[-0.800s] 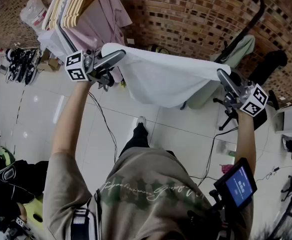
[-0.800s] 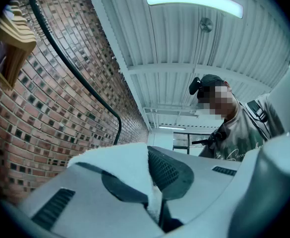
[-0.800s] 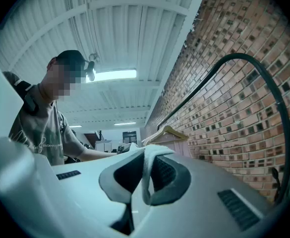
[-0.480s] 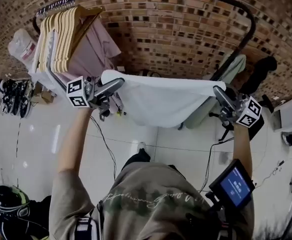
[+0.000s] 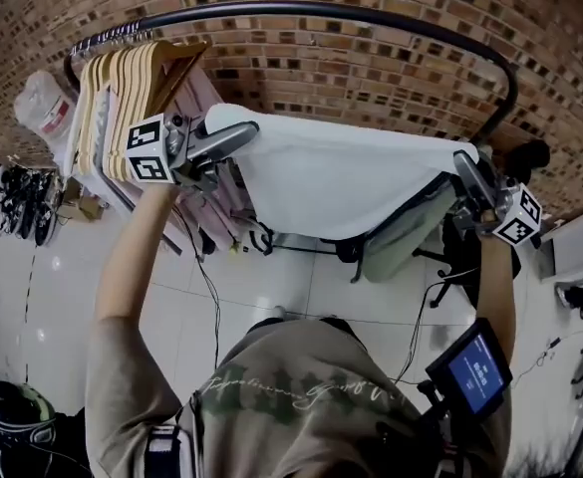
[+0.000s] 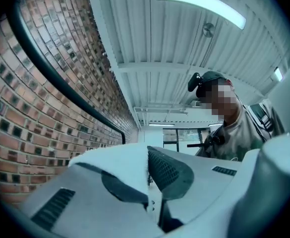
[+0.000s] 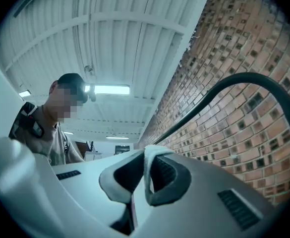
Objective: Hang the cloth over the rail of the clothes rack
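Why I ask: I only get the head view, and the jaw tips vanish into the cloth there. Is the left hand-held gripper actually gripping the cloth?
Observer: Yes. In the left gripper view, the left hand-held gripper has its jaws shut on a fold of the white cloth.
Operator: And the right one?
Observer: Same there. In the right gripper view, the right hand-held gripper pinches a thin edge of the cloth between closed jaws.

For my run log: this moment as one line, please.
left gripper: shut on cloth | right gripper: shut on cloth | cloth: spread between both, not yet over rail
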